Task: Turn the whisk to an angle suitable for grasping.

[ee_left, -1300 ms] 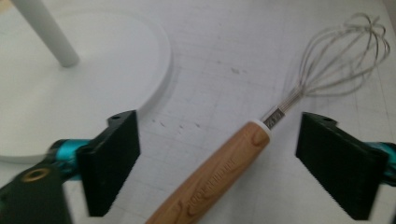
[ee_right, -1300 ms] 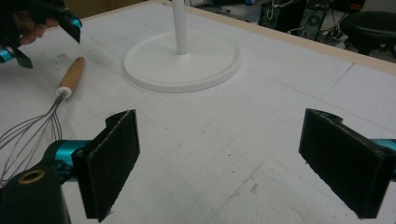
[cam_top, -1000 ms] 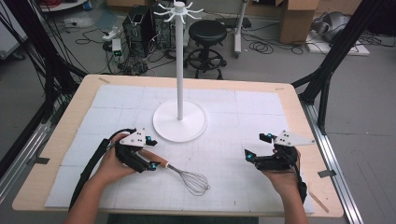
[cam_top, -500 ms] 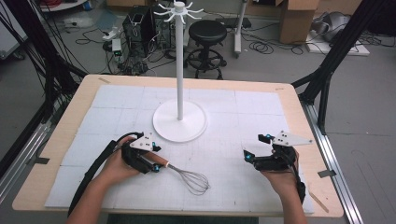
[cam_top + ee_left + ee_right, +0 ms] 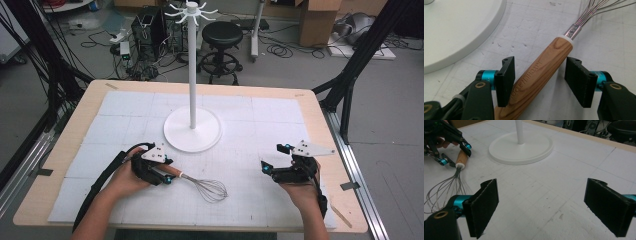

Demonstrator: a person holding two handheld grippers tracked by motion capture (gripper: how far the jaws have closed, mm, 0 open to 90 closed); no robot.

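A light wooden table (image 5: pixel 320 107) carries a white gridded mat (image 5: pixel 260 125) over most of its top. On the mat stand a white round-based hook stand (image 5: pixel 192 129) and, nearer, a wooden-handled wire whisk (image 5: pixel 200 184), lying flat

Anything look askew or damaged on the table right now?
Nothing damaged or spilled. The wooden-handled wire whisk lies flat, its handle crossing diagonally between the left gripper's open jaws, one pad touching. The white hook stand stands upright. The right gripper is open, empty.

Open mat (image 5: pixel 260 165) between whisk (image 5: pixel 202 185) and stand (image 5: pixel 192 127)
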